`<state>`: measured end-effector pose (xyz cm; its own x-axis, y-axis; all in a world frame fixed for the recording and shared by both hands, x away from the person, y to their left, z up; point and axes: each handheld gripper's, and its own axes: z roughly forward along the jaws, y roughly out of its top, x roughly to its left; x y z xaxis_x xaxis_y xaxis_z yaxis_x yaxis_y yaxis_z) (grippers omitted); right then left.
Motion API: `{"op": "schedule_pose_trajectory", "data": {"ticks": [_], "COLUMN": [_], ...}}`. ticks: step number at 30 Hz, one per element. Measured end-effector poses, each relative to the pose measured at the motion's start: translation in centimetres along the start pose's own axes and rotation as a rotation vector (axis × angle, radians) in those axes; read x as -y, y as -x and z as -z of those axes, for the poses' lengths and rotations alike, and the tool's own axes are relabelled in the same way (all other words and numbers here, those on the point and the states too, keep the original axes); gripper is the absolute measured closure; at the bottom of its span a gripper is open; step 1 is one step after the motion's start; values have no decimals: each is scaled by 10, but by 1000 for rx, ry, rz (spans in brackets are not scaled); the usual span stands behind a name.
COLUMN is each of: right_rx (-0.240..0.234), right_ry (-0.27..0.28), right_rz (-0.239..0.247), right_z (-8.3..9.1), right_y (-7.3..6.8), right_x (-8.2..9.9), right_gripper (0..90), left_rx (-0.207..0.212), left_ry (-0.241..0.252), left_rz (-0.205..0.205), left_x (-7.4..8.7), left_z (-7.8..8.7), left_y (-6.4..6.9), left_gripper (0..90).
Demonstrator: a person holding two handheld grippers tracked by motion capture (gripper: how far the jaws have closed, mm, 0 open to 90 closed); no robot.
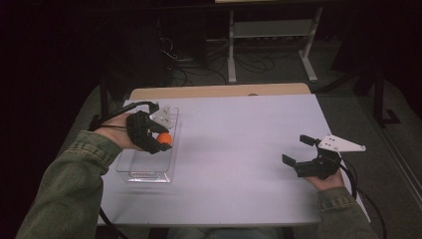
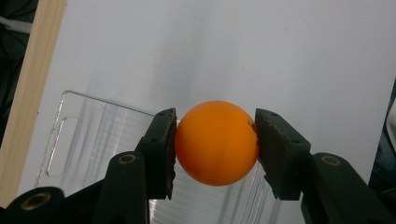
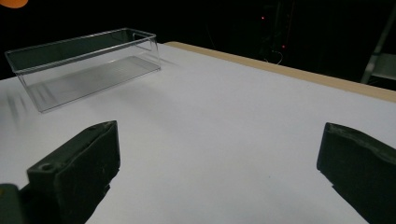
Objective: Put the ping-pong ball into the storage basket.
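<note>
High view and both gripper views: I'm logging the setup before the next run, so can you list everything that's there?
ball: one, orange, clamped between the left gripper's pads, above the bin
bin: one, clear plastic, oblong, on the table's left part, nothing in it
table: one, white top, wooden strip along the far edge
frame: one, pale metal, on the floor beyond the table
cables: several, dark, on the floor beyond the table
left gripper: one, black, shut on the ball
right gripper: one, black, open, over the table's right part

The high view looks down the table [image 1: 239,149]; both tool views sit low, sharing the clear bin [image 3: 84,65].
</note>
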<state>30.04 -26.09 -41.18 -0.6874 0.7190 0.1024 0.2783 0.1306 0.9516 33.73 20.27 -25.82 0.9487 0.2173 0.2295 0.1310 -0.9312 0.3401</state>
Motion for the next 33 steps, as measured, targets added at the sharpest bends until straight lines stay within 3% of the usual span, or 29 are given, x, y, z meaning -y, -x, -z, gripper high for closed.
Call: {"op": "schedule_pose_trajectory", "data": {"ticks": [15, 24, 33], "right_rx": [-3, -7, -7], "right_ry": [-2, 0, 0], "right_rz": [2, 1, 3], "right_z": [0, 1, 1], "right_y": [1, 1, 1], "right_x": [0, 0, 0], "right_gripper": [0, 0, 0], "left_rx": [16, 33, 49], "left_ry": [-26, -66, -68], "left_rz": [3, 9, 10], "left_x": [10, 21, 22], "left_z": [-3, -11, -15], "left_y": [-2, -6, -6], "left_gripper": [505, 505, 505]}}
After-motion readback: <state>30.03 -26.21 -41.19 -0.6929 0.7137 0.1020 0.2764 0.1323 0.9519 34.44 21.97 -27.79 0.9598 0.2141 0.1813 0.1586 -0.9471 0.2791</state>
